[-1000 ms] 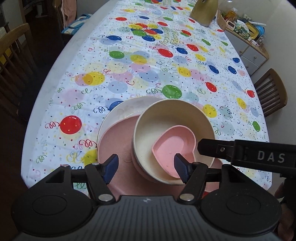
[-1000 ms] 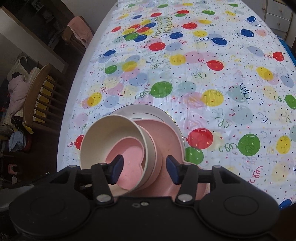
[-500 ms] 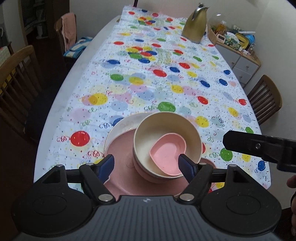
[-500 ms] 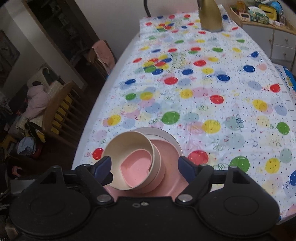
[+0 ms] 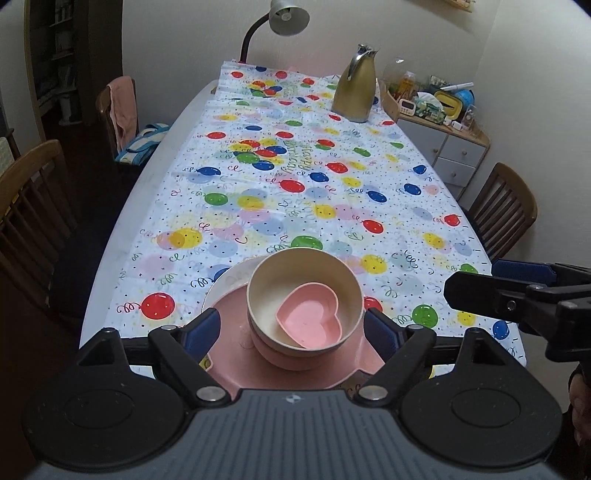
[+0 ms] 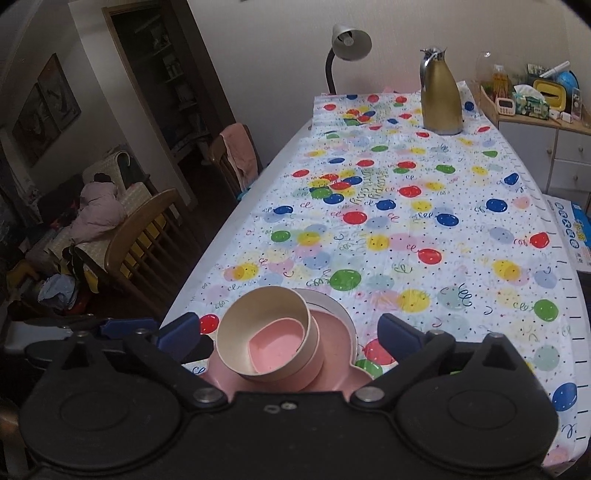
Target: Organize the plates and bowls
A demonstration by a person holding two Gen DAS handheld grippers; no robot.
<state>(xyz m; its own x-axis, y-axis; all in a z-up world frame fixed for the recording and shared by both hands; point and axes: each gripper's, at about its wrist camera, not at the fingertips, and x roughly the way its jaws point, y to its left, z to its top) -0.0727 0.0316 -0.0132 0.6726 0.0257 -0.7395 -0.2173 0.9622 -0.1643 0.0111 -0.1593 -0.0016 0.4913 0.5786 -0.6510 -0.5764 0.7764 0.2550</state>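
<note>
Both sets of jaws are held wide apart and nothing is gripped. The left gripper [image 5: 291, 328] and the right gripper [image 6: 290, 334] have been drawn up and back from the stack over the last second, so that far more of the balloon-print tablecloth [image 5: 295, 192] is now taken in, out to the gold carafe [image 5: 356, 90] and the desk lamp [image 5: 288, 16] at the far end. The right gripper's finger, which was close over the bowl's rim a second ago, is now seen well off to the side.

The stack has been left standing near the table's front edge: a pink heart-shaped dish [image 5: 308, 321] nested in a cream bowl [image 5: 266, 291] (itself seated in a pink bowl [image 5: 291, 360]), all resting on a pink plate [image 5: 229, 314] over a white plate [image 5: 231, 275].

With every piece nested and both tools withdrawn, the organizing is judged complete or nearly so.
</note>
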